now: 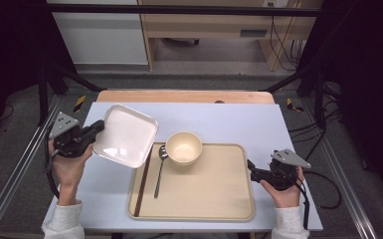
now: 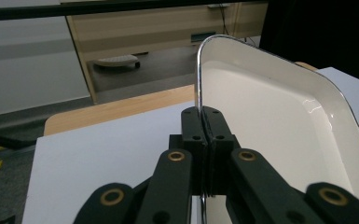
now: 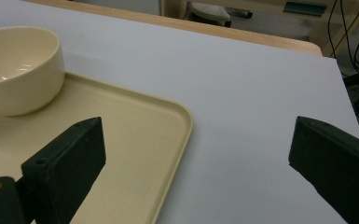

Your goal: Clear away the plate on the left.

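High view: the left gripper (image 1: 95, 130) pinches a white square plate (image 1: 126, 135) by its rim, held tilted over the tray's (image 1: 204, 199) far-left corner. Bowl (image 1: 183, 147), spoon (image 1: 160, 169) and chopsticks (image 1: 143, 181) already lie on the tray; judging by that, the plate remains to be set down, while the right gripper (image 1: 253, 169) waits spread at the tray's right edge.

Lab, black camera frame (image 1: 179, 9), trailing cables (image 1: 283, 45)
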Demonstrator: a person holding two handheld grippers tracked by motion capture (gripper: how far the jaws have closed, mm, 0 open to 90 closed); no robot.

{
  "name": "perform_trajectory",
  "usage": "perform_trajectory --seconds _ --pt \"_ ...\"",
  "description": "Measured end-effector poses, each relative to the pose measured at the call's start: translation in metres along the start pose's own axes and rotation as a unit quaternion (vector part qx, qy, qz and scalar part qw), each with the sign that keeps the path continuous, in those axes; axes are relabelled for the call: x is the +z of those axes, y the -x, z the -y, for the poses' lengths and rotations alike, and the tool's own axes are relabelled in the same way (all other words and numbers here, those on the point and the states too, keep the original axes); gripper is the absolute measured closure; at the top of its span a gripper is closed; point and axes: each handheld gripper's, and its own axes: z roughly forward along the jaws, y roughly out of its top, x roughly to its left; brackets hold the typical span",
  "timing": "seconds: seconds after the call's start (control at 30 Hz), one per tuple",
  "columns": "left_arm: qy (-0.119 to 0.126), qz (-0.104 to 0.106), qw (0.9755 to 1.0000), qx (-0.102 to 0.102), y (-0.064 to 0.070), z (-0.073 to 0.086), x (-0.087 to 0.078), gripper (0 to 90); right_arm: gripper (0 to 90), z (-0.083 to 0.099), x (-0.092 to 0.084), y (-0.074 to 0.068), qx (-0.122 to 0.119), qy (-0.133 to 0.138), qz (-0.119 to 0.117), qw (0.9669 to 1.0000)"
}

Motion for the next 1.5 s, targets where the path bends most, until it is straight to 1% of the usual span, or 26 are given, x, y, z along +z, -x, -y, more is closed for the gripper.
perform_trajectory --seconds 0.1,0.27,0.43,0.57,0.67,0.73,0.93,1.17,1.3,1.4,1.43,1.5 --pt "0.001 0.011 0.9999 0.01 0.008 -0.002 0.001 89.0 4.2 0.0 0.0 0.0 -0.001 -0.001 0.0 1.0" --pt "0.0 0.023 0.9994 0.028 0.023 -0.004 0.002 89.0 4.2 0.0 0.0 0.0 0.0 0.0 0.002 1.0" --pt "0.0 0.035 0.9986 0.041 0.037 -0.006 0.004 89.0 4.1 0.0 -0.001 0.001 -0.001 0.001 0.001 1.0" --pt "-0.007 0.044 0.9974 0.056 0.048 -0.006 0.007 89.0 4.0 0.0 -0.001 0.001 -0.001 0.002 0.0 1.0" --pt "-0.009 0.051 0.9966 0.064 0.057 -0.007 0.009 89.0 3.9 -0.001 -0.002 0.001 -0.001 0.004 -0.001 1.0" --pt "-0.01 0.059 0.9961 0.065 0.063 -0.007 0.011 89.1 3.9 -0.001 -0.002 0.001 0.003 0.004 -0.003 1.0" --pt "-0.017 0.072 0.9944 0.076 0.079 -0.008 0.018 89.1 3.8 -0.001 -0.003 0.002 0.0 0.005 -0.001 1.0" --pt "-0.02 0.093 0.992 0.083 0.102 -0.01 0.027 89.1 3.8 -0.002 -0.005 0.004 0.001 0.008 0.002 1.0" --pt "-0.018 0.106 0.9905 0.085 0.115 -0.011 0.031 89.1 3.9 -0.002 -0.006 0.005 0.003 0.013 0.002 0.9999" --pt "-0.017 0.111 0.9898 0.087 0.123 -0.011 0.035 89.1 3.9 -0.003 -0.008 0.005 0.008 0.013 0.001 0.9999" --pt "-0.017 0.116 0.9895 0.085 0.126 -0.01 0.037 89.0 3.9 -0.003 -0.008 0.006 0.005 0.015 0.002 0.9999" --pt "-0.018 0.122 0.9889 0.084 0.131 -0.009 0.04 89.1 3.9 -0.003 -0.008 0.006 0.007 0.015 0.003 0.9999"
